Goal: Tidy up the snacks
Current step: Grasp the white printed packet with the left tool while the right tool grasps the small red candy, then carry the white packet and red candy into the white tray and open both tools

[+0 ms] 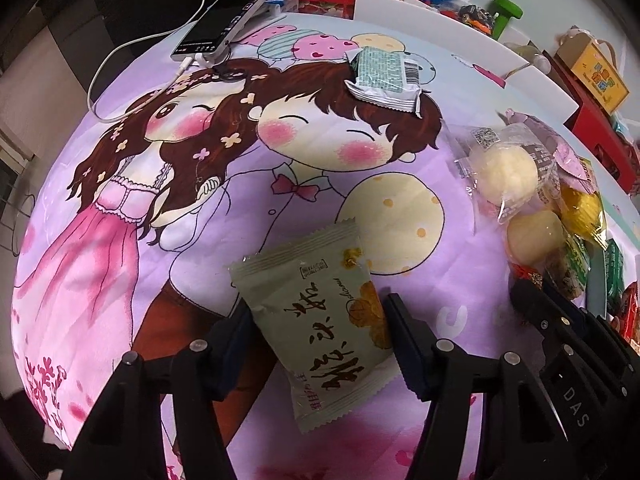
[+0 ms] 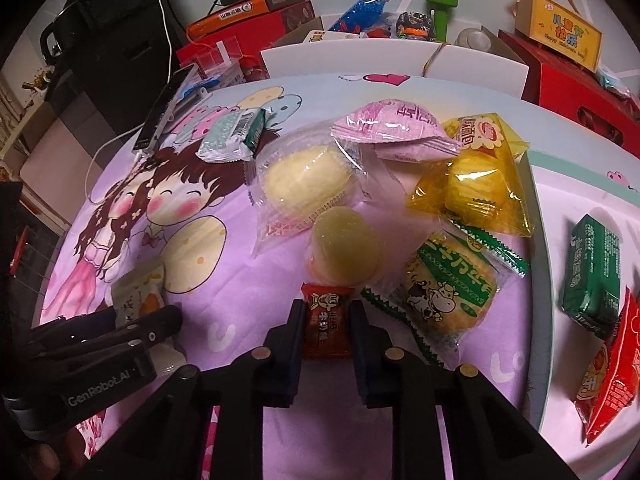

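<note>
My left gripper (image 1: 318,312) is shut on a pale green snack packet (image 1: 320,320) with black characters, which rests on the cartoon-print cloth (image 1: 120,200). My right gripper (image 2: 326,312) is shut on a small red candy packet (image 2: 327,326). Beyond it lie a yellow jelly cup (image 2: 344,252), a clear-wrapped round cake (image 2: 306,178), a pink wrapper (image 2: 394,128), a yellow bag (image 2: 476,180) and a green cow-print biscuit pack (image 2: 450,286). The left gripper (image 2: 132,320) and its packet (image 2: 138,292) show at the left of the right wrist view.
A mint-green packet (image 1: 384,76) lies far on the cloth near a phone (image 1: 230,16) with a white cable. A dark green pack (image 2: 596,276) and red bags (image 2: 612,372) lie at the right. Boxes, a bottle and toys crowd the back edge (image 2: 360,28).
</note>
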